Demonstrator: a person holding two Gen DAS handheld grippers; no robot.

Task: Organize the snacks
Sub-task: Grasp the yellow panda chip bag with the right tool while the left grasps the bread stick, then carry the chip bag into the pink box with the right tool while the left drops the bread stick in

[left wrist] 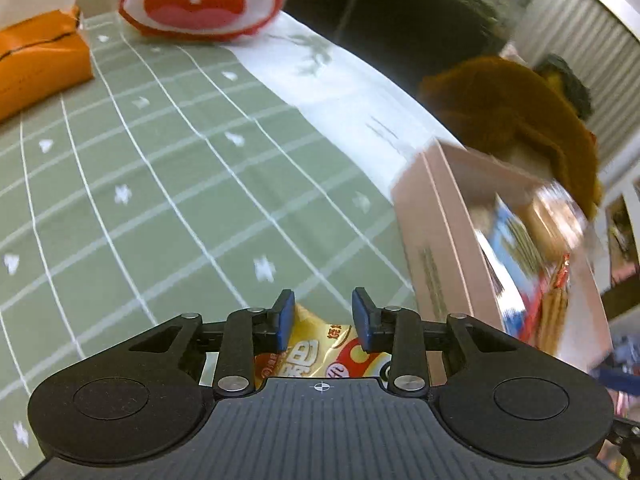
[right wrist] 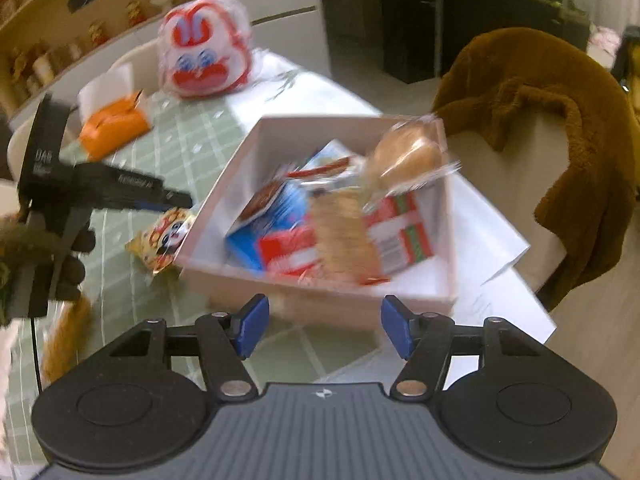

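A yellow snack packet [left wrist: 320,340] lies on the green checked tablecloth [left wrist: 160,160], just left of a pale pink box [left wrist: 436,248]. My left gripper [left wrist: 324,316] hangs over it with a blue pad on either side, and I see no pad pressing on it. In the right wrist view the left gripper [right wrist: 182,200] reaches the packet [right wrist: 164,236] from the left. The box [right wrist: 320,300] holds several snack packs, with a blurred bread bun packet [right wrist: 408,156] tilted at its far right. My right gripper [right wrist: 324,328] is open and empty before the box's near wall.
An orange pouch [left wrist: 36,68] and a white and red cartoon-face bag [left wrist: 200,0] lie at the far end of the table. A brown fleece jacket [right wrist: 540,120] hangs over a chair to the right. White papers [right wrist: 492,240] lie under the box.
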